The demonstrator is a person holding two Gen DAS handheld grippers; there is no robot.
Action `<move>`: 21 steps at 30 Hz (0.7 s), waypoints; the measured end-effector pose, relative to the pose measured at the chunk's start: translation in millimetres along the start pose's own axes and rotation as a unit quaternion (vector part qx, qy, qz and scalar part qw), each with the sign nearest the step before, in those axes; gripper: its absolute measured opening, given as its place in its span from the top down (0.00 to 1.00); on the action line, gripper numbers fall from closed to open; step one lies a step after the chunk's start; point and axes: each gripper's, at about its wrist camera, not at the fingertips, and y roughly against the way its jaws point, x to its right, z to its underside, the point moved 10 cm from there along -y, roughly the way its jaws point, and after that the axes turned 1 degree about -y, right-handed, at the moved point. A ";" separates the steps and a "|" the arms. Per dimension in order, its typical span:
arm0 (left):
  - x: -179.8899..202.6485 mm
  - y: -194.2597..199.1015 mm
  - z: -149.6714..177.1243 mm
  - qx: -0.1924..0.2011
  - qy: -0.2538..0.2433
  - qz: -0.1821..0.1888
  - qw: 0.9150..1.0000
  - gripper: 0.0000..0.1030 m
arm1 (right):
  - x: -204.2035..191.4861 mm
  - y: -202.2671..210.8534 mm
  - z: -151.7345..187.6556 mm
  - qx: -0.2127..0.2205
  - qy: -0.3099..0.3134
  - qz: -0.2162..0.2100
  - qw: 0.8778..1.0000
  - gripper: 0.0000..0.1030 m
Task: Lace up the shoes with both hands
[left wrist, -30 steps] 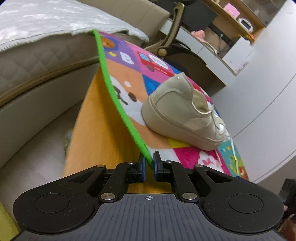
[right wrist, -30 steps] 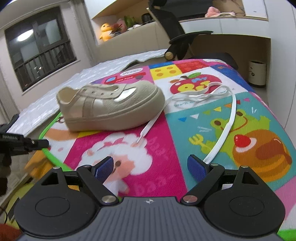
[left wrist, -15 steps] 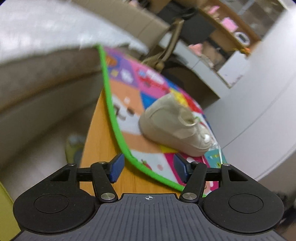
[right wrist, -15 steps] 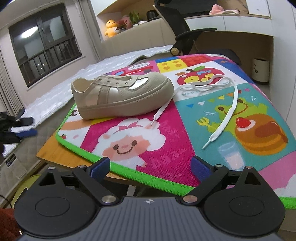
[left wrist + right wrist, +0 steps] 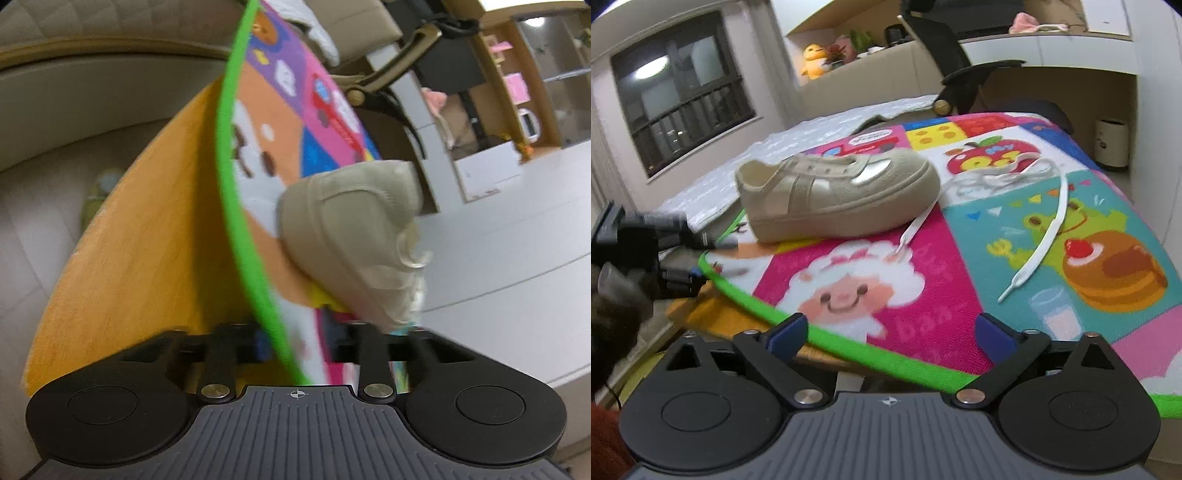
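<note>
Black left claw [image 5: 299,338] is closing, blurred, with only the green edge of the mat [image 5: 255,258] showing in its gap. The beige shoe [image 5: 354,236] sits just ahead of it to the right, heel first. The right claw [image 5: 890,332] gapes wide and empty, with the shoe ahead to its left. The white lace [image 5: 1045,229], seen only from this side, trails ahead to its right. It looks limp and light, so it is best pinched near its stiff tip, while the shoe probably slides easily and wants steadying at the heel.
</note>
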 end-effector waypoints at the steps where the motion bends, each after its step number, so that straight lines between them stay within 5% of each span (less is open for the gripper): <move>1: -1.5 0.1 0.6 0.003 -0.005 -0.005 1.000 0.91 | -5.0 3.4 -12.8 0.019 0.021 0.008 1.000 0.09; 3: 0.1 2.8 1.4 0.009 -0.017 -0.009 1.000 0.91 | -21.5 6.5 -43.4 0.065 0.101 0.043 0.992 0.12; 5: 4.5 5.2 2.2 0.017 -0.042 -0.017 0.999 0.91 | -43.7 -5.4 -65.4 0.084 0.185 0.069 0.977 0.40; 6: 7.5 6.2 2.9 0.022 -0.056 -0.022 0.998 0.91 | -55.7 -16.8 -71.5 0.080 0.218 0.074 0.970 0.65; 7: 9.8 7.3 3.5 0.027 -0.069 -0.025 0.997 0.91 | -65.6 -27.8 -74.3 0.071 0.245 0.072 0.964 0.67; 10: 10.8 9.3 3.9 0.032 -0.080 -0.026 0.996 0.91 | -94.4 -61.7 -63.0 0.052 0.324 0.051 0.943 0.53; 13: 8.3 7.1 3.5 0.027 -0.074 -0.023 0.997 0.91 | -114.8 -86.6 -40.8 0.041 0.387 0.037 0.921 0.53; 17: 10.9 8.4 4.0 0.026 -0.096 -0.030 0.995 0.91 | -122.2 -108.5 -33.3 0.070 0.479 0.095 0.870 0.53; 19: 13.4 9.0 4.3 0.029 -0.110 -0.040 0.993 0.91 | -123.9 -114.5 -37.2 0.080 0.517 0.108 0.845 0.37; 21: 13.9 10.0 5.1 0.030 -0.115 -0.043 0.992 0.91 | -123.4 -112.5 -50.6 0.098 0.530 0.124 0.833 0.33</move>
